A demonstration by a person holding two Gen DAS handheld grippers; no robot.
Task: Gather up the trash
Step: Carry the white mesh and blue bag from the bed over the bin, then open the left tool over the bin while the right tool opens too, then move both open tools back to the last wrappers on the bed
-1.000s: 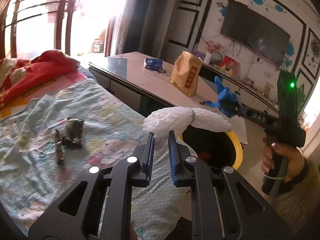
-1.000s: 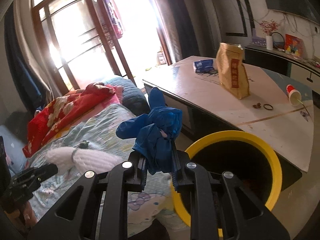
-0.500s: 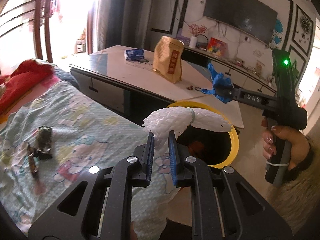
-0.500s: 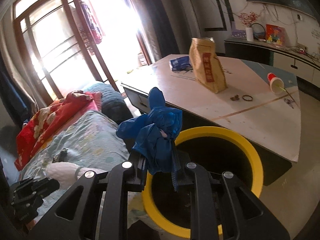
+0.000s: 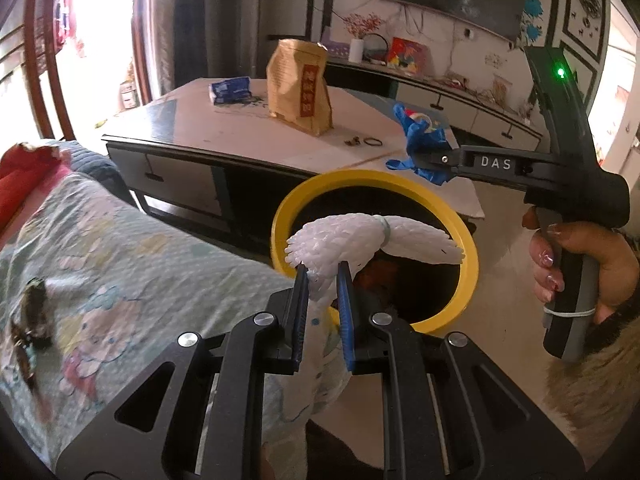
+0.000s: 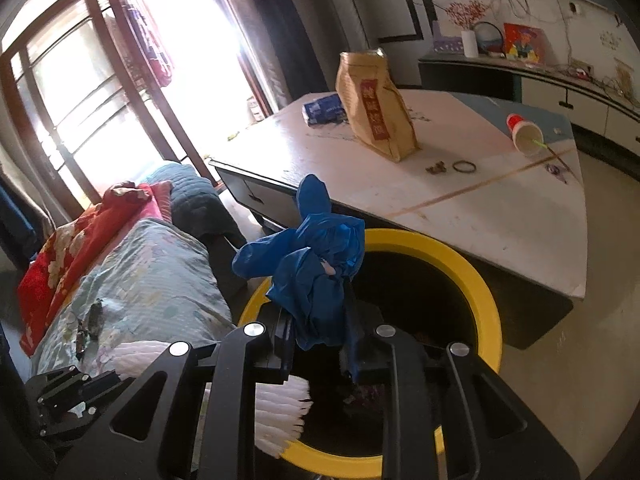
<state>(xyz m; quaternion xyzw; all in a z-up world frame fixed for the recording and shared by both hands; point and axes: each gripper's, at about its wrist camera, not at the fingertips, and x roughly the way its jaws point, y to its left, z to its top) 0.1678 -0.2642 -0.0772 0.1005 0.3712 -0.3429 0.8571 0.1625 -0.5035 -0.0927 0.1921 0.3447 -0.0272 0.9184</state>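
You are carrying two pieces of trash: your left gripper [image 5: 323, 280] is pinching one white foam net [image 5: 372, 240], your right gripper [image 6: 320, 320] one blue glove [image 6: 316, 264]. Just ahead of both, one yellow-rimmed bin [image 5: 470, 276] is holding dark scraps you cannot make out.

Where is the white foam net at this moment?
The white foam net is held between the left gripper's fingers, just over the near rim of the yellow-rimmed bin, beside the bed; the right wrist view shows it at lower left.
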